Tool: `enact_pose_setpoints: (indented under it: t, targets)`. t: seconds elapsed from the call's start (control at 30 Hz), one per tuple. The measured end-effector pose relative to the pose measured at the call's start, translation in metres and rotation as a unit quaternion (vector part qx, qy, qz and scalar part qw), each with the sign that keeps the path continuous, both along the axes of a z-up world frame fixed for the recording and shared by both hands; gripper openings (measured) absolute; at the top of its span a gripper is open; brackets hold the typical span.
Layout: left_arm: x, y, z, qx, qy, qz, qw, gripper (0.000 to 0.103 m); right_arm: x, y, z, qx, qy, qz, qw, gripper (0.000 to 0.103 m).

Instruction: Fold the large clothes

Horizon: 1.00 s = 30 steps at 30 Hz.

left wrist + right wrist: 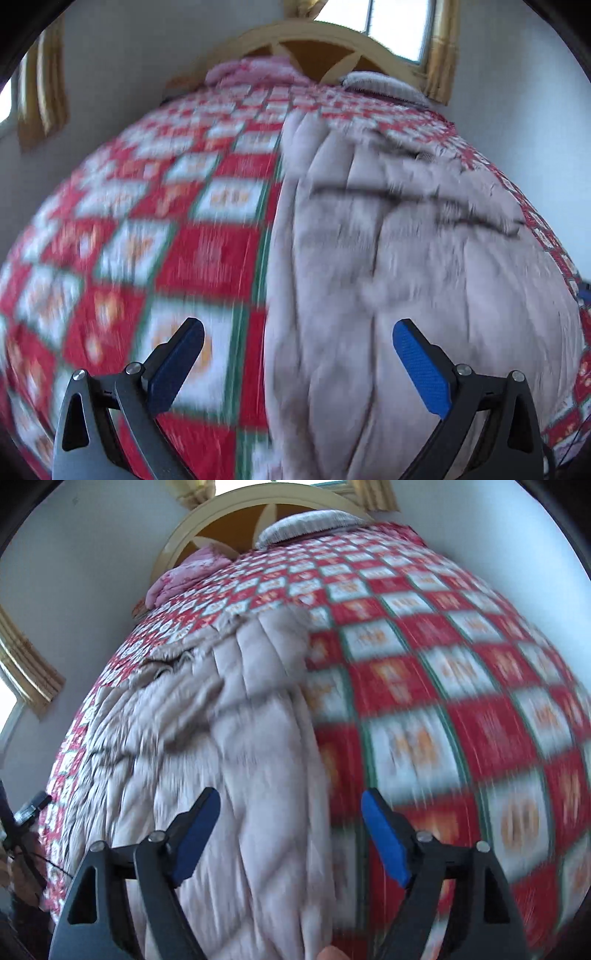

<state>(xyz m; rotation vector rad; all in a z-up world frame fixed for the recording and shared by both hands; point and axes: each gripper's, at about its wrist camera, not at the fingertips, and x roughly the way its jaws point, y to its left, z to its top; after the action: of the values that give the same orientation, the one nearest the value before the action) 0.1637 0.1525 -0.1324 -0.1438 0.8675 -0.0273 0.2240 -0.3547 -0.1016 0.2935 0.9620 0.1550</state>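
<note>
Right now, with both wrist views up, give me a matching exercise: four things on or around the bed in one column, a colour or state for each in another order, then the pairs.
Things:
1. padded coat
2. bedspread
3. folded quilt by the headboard
4. right gripper

Colour or state:
A. red and white checks with green lines
B. jaws open, nothing between the pads
C. pale beige, quilted, lying flat on the bed
D. pink, bunched at the head of the bed

Pairs: 1-C, 2-A, 3-D, 4-B
</note>
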Motion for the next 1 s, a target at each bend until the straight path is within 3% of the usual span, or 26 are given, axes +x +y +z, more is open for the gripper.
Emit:
enact_pose_setpoints:
  t: [0.1,0.23,0.33,0.43,0.47,0.5,0.53,0.6,0.67,0.83,1.0]
  targets:
    - [-0.015,0.000,-0.015,-0.030,0.007,0.005,0.9995,0.102,-0.040,-0.003,-0.021,0.023,0.014,-0.016,0.999,0.082]
    - [-0.022,-0.017,-0.022,-0.034,0.002,0.000,0.9994,0.102,-0.067,0.010,-0.037,0.039,0.010,-0.018,0.999,0.082]
    - [-0.027,-0.024,-0.030,-0.046,0.007,-0.007,0.9989,0.102,-0.083,0.024,-0.053,0.029,0.013,-0.020,0.999,0.082]
    - [-0.033,-0.029,-0.029,-0.038,0.002,-0.019,0.9991,0.101,-0.098,0.036,-0.054,-0.003,-0.004,-0.027,1.000,0.071]
    - [-0.036,-0.029,-0.029,-0.043,0.001,-0.022,0.9988,0.097,-0.102,0.038,-0.054,-0.005,-0.007,-0.025,1.000,0.060]
    - [-0.039,-0.027,-0.029,-0.045,-0.001,-0.023,0.9987,0.086,-0.105,0.040,-0.055,-0.002,-0.008,-0.021,1.000,0.050]
    - [-0.042,-0.026,-0.028,-0.045,-0.004,-0.027,0.9986,0.077,-0.108,0.040,-0.056,0.003,-0.006,-0.016,1.000,0.046]
    - [-0.046,-0.025,-0.025,-0.050,-0.011,-0.042,0.9978,0.036,-0.113,0.041,-0.057,0.020,-0.004,-0.008,1.000,0.031]
    - [-0.051,-0.022,-0.021,-0.074,-0.015,-0.057,0.9955,0.021,-0.116,0.036,-0.057,0.053,-0.006,-0.002,0.999,0.023]
    - [-0.075,-0.024,0.004,-0.088,-0.045,-0.091,0.9909,0.014,-0.126,0.028,-0.052,0.113,-0.019,0.001,0.993,0.016]
    - [-0.107,-0.017,0.043,-0.154,-0.074,-0.118,0.9783,0.010,-0.145,0.015,-0.035,0.150,-0.031,0.007,0.988,0.014]
